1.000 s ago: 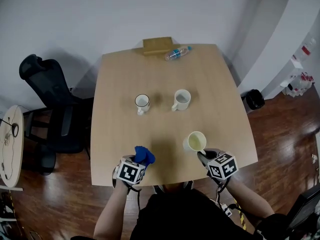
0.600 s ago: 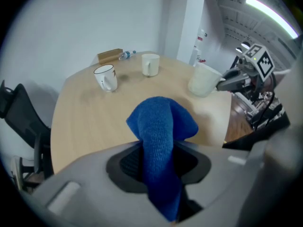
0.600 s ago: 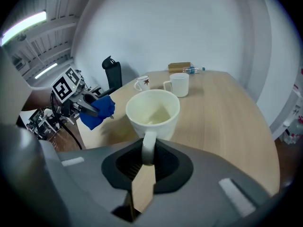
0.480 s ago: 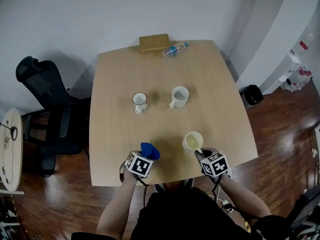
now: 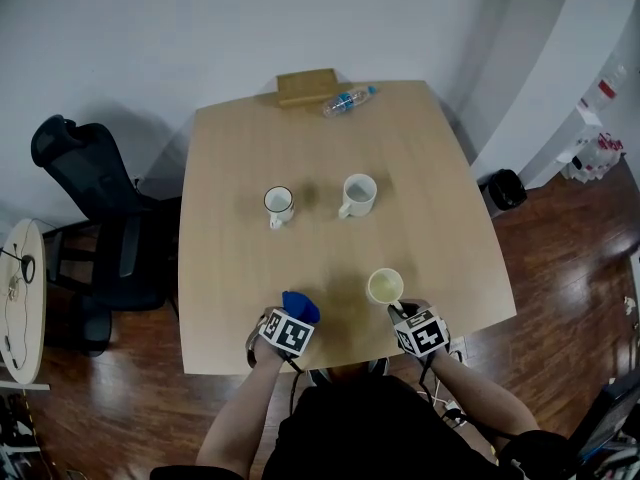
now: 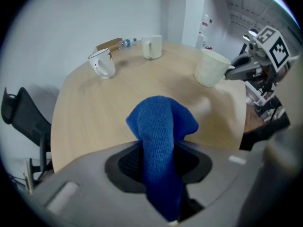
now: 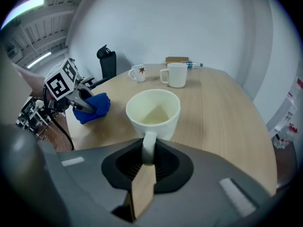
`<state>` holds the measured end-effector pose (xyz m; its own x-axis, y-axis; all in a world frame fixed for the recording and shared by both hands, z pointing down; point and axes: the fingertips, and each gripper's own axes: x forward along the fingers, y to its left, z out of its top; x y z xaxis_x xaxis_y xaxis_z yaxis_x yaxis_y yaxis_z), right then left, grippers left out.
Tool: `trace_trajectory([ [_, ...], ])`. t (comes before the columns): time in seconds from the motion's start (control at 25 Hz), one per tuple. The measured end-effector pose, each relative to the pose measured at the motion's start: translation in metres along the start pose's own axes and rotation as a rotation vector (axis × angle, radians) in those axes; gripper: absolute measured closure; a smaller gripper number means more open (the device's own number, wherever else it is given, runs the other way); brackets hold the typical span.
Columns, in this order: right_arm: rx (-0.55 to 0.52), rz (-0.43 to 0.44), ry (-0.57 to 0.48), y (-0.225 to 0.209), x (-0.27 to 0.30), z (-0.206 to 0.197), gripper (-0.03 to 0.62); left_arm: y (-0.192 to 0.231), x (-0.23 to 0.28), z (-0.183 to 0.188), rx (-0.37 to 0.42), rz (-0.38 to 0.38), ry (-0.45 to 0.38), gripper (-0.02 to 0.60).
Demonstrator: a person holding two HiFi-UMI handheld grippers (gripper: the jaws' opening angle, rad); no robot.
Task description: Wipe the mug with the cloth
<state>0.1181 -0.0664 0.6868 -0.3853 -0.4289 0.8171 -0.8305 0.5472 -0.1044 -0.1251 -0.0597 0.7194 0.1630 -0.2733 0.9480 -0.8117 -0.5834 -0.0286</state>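
Mug [image 7: 153, 113]: pale cream, empty, mouth up, roughly upright. Sits over table [image 5: 330, 138] near its front edge, right of centre; whether base touches tabletop cannot tell. Handle points toward front edge, clamped between jaws of right gripper [image 7: 147, 152].

Cloth [image 6: 161, 126]: deep blue, nubby weave, bunched into soft lump. Pinched between jaws of left gripper [image 6: 160, 167], loose end bulging out past them. Over table's front edge, left of mug, clear gap between the two.

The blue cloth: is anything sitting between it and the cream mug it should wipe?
Nothing visible. The blue cloth, in the left gripper, and the cream mug, held by its handle in the right gripper, have only bare table between them.
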Motion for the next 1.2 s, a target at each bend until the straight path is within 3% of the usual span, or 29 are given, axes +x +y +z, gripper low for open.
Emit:
trace_trajectory([
  [0.16,-0.019,-0.013,-0.008,0.001,0.003,-0.001,0.554,0.003,0.004,0.001,-0.01,0.006,-0.022,0.409],
  [0.28,-0.046,-0.012,-0.022,0.004,0.003,-0.001,0.545,0.008,0.001,0.006,-0.091,-0.021,-0.089,0.303],
  [0.36,-0.063,-0.013,-0.025,0.007,0.004,-0.003,0.499,0.009,-0.007,0.011,-0.138,-0.061,-0.158,0.272],
  [0.44,-0.059,-0.03,-0.022,0.006,0.004,-0.006,0.362,0.008,-0.02,0.014,-0.188,-0.102,-0.212,0.256],
  [0.56,-0.035,-0.065,-0.029,-0.001,-0.003,-0.008,0.342,0.017,-0.044,0.011,-0.236,-0.091,-0.264,0.247],
  [0.76,0.036,-0.146,-0.066,-0.013,-0.037,-0.015,0.359,0.02,-0.1,0.006,-0.215,-0.016,-0.429,0.249],
  [0.96,0.145,-0.231,-0.194,-0.016,-0.091,-0.005,0.456,-0.009,-0.131,-0.012,-0.259,-0.086,-0.54,0.314],
  [1.2,0.189,-0.152,-0.349,0.011,-0.143,0.013,0.52,-0.048,-0.172,-0.025,-0.283,-0.106,-0.617,0.398],
])
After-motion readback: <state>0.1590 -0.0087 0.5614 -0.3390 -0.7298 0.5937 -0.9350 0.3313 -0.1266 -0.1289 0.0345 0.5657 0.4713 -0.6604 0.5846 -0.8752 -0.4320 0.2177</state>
